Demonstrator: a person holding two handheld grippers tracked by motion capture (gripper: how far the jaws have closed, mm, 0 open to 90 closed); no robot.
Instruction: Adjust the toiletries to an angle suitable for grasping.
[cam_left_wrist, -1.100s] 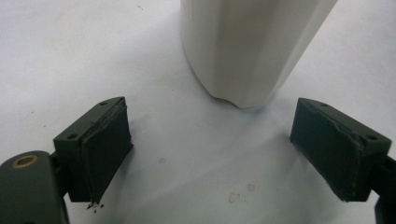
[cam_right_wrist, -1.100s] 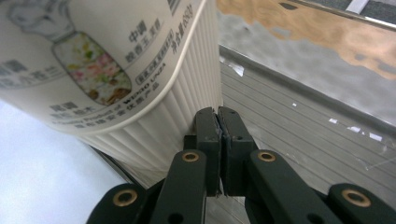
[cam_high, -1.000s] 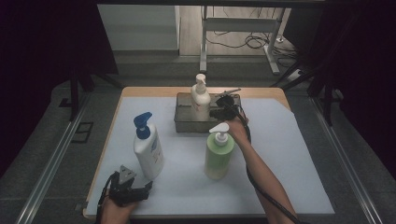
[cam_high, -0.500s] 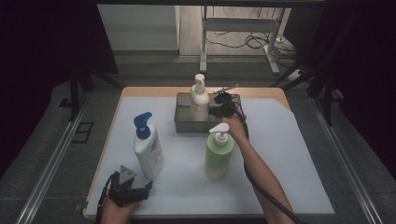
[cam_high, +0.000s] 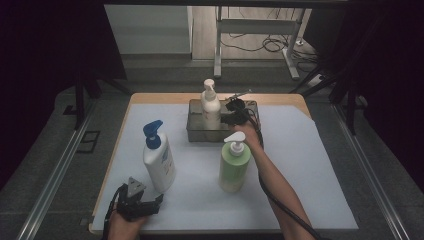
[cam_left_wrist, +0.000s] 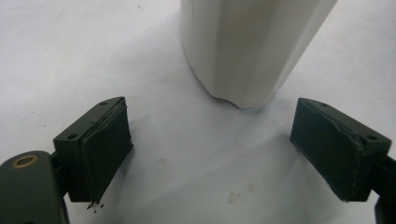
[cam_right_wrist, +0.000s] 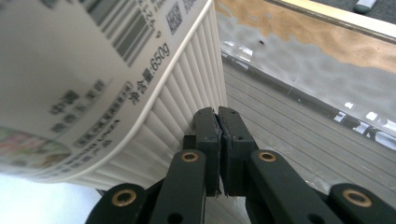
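At the near edge, the left gripper (cam_high: 134, 204) rests on the white paper sheet (cam_high: 310, 165) with its jaws wide apart and nothing between them; just past it stands the tall white plastic bottle with a blue pump top (cam_high: 158, 157), its smooth rounded bottom showing in the left gripper view (cam_left_wrist: 252, 46); to the right stands the pale green plastic pump bottle with a white top (cam_high: 234, 162), right in front of the reaching arm; farther back sits the shiny grey metal tray (cam_high: 196, 125); the cream ribbed plastic pump bottle with a printed label (cam_high: 210, 106) stands inside the tray; the right gripper (cam_high: 233, 113) is in the tray too, jaws pressed together on nothing, tips against the ribbed bottle's side (cam_right_wrist: 140, 93); the sheet covers a light wooden table (cam_high: 280, 98); beyond lie a dim grey floor (cam_high: 160, 67), black cables (cam_high: 270, 44) and metal desk legs (cam_high: 218, 45).
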